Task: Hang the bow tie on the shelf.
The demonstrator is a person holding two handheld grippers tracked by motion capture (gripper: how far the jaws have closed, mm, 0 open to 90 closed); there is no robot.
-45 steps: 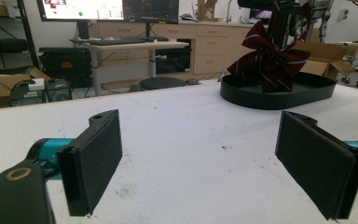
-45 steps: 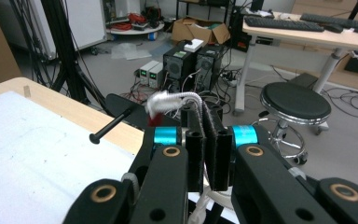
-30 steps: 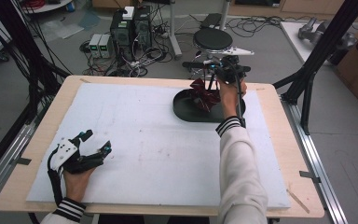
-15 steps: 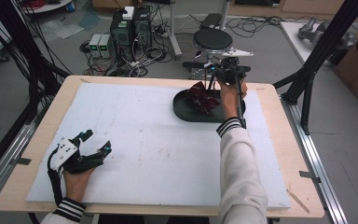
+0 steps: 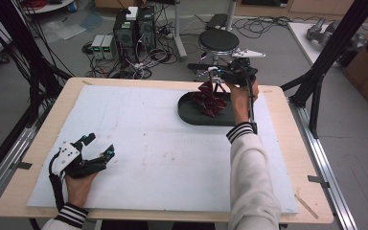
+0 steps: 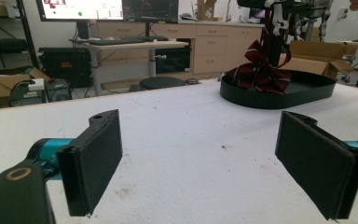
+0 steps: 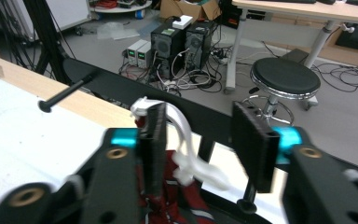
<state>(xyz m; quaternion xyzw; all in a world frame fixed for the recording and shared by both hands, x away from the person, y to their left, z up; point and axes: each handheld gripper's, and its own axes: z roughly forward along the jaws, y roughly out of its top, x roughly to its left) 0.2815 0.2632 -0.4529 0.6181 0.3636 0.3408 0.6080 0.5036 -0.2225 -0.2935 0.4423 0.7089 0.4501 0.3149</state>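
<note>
A dark red striped tie (image 5: pixel 210 98) lies bunched in a black oval tray (image 5: pixel 187 112) at the far right of the white board. My right gripper (image 5: pixel 215 76) hovers just above it, jaws apart. In the right gripper view a white strap (image 7: pixel 186 154) drapes over the left jaw of the gripper (image 7: pixel 203 135), and the tie (image 7: pixel 168 186) hangs below. The left gripper view shows the tie (image 6: pixel 261 74) peaking upward from the tray (image 6: pixel 279 98). My left gripper (image 5: pixel 100 146) rests open on the board's near left corner, nothing between its pads (image 6: pixel 93 163).
The white foam board (image 5: pixel 148 143) covers a wooden table. Black frame posts (image 5: pixel 326 57) stand at the table's corners. Beyond the far edge are a round stool (image 5: pixel 219 39) and computer cases (image 5: pixel 134 26) on the floor.
The right gripper has shifted only slightly above the tray, and the tie has barely moved. The left gripper has stayed put.
</note>
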